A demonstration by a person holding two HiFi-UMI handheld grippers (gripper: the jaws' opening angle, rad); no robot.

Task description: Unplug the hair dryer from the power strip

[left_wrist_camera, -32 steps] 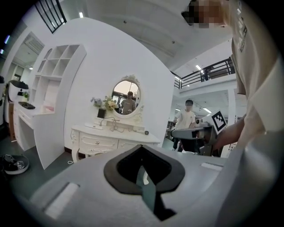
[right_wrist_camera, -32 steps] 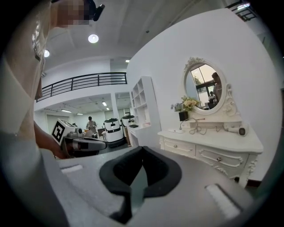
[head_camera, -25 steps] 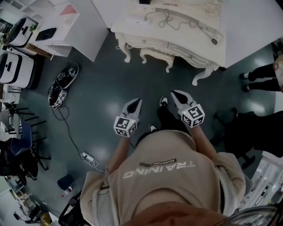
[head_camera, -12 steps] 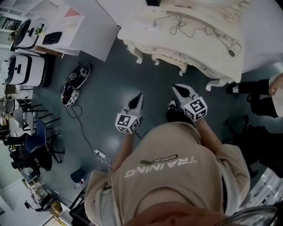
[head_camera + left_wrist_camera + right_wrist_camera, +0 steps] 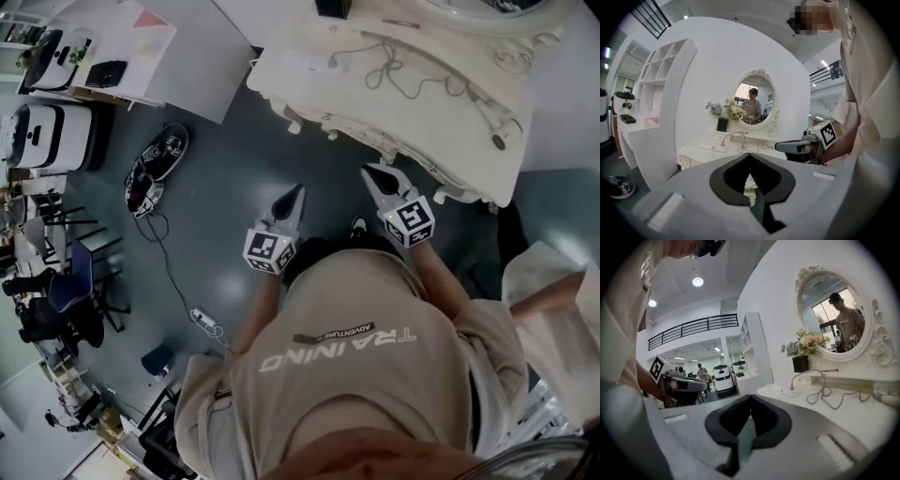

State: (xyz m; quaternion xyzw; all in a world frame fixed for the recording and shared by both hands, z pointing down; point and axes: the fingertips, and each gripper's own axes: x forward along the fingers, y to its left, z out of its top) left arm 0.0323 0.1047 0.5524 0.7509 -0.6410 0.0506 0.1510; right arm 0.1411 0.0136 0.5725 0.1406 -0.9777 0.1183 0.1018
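Left tongs [image 5: 297, 190] and right tongs [image 5: 369, 172] closed, empty; dressing table's [image 5: 356, 101] far edge cut off.

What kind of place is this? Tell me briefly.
Probably a mock bedroom corner inside a large lab or showroom: an ornate dressing table with an oval mirror, white service robots nearby, and a railed balcony above the hall.

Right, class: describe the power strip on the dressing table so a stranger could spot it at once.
Find the white carved dressing table under the oval mirror. Near its left end lies the power strip, a flat white bar. Nothing else on the tabletop has a grey cable plugged in, looping off across it.
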